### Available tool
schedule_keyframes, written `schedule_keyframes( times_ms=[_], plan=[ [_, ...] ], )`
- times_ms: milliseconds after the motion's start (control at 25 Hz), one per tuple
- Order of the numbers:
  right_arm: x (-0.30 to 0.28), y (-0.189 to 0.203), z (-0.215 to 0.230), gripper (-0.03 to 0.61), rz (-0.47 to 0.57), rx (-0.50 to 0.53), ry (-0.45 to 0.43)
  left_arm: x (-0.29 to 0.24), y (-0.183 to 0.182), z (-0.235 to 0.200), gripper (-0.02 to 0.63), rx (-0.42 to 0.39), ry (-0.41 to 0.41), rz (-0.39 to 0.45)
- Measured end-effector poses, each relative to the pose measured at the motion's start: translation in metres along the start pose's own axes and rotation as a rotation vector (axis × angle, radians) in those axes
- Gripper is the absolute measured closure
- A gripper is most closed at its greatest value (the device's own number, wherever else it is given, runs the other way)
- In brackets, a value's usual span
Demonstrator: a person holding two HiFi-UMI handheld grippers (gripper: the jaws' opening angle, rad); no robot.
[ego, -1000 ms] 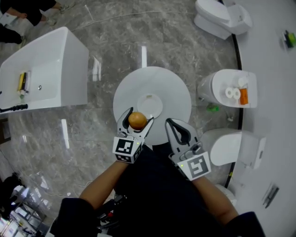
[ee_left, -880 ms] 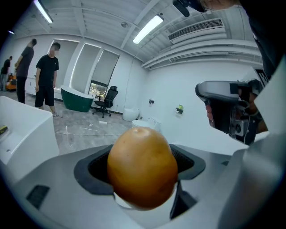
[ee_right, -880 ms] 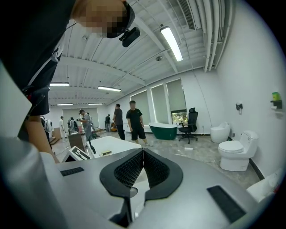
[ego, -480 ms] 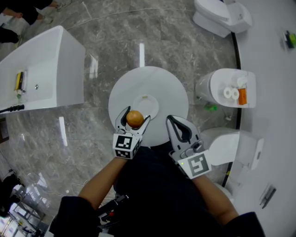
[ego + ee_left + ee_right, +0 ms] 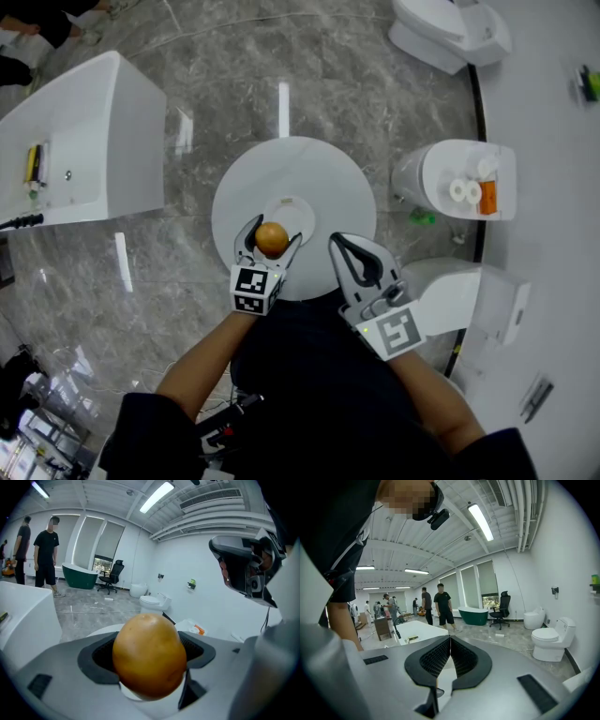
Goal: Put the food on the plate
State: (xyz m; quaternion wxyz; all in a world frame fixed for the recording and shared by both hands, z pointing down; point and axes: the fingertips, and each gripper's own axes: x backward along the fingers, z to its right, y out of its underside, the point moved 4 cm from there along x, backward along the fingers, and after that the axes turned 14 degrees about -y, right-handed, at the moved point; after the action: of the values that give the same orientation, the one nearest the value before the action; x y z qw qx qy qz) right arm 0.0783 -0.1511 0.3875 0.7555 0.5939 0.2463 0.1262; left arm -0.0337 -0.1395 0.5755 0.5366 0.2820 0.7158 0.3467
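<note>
Pinched across its widest girth by left claw (image 5: 273, 232): food (image 5: 272, 239), a round orange-brown piece w/ smooth skin, poss. an orange or sim. fruit, can't tell which. Held over near rim of plate (image 5: 298, 208), apparently clear of its surface, not yet set down. Judged light, firm, a bit slick & prone to roll. Best gripped at the middle as now, w/ mild squeeze only, to avoid bruising or popping out. Prob. needs lowering onto plate centre before letting go, else likely to roll toward rim.

Right of plate & nearer the person: right claw (image 5: 339, 246), pressed together on nothing, idle above bench edge.

Under plate: round white bench (image 5: 309, 164), plate approx. at its centre, otherwise bare, so plenty of room to come down from above or ease fwd. Past bench edge, only a drop to marble floor (image 5: 234, 84), so no margin for a runaway roll.

Right of plate, beyond bench: toilet (image 5: 450, 187) w/ rolls on top, near but clear of claw paths. Left of plate, well apart: white tub (image 5: 84, 141)
</note>
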Motion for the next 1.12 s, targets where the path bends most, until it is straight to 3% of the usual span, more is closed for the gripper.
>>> schedule_keyframes(
  times_ms=[480, 600, 840, 1000, 1120],
  plan=[
    [-0.015, 0.018, 0.003, 0.571, -0.034, 0.033, -0.024, -0.02, 0.03, -0.004, 0.241, 0.008, -0.006, -0.077],
    [-0.018, 0.022, 0.0, 0.571, -0.031, 0.002, -0.028, -0.023, 0.033, -0.009, 0.241, 0.008, -0.034, -0.092],
    [-0.018, 0.038, -0.004, 0.571, -0.065, -0.008, -0.046, -0.031, 0.052, -0.003, 0.241, -0.029, -0.008, -0.119],
    [-0.015, 0.044, -0.007, 0.571, -0.074, -0.016, -0.062, -0.035, 0.058, -0.002, 0.241, 0.01, -0.013, -0.147],
    [-0.013, 0.047, -0.006, 0.571, -0.076, -0.021, -0.067, -0.041, 0.066, -0.003, 0.241, -0.006, -0.016, -0.168]
  ],
)
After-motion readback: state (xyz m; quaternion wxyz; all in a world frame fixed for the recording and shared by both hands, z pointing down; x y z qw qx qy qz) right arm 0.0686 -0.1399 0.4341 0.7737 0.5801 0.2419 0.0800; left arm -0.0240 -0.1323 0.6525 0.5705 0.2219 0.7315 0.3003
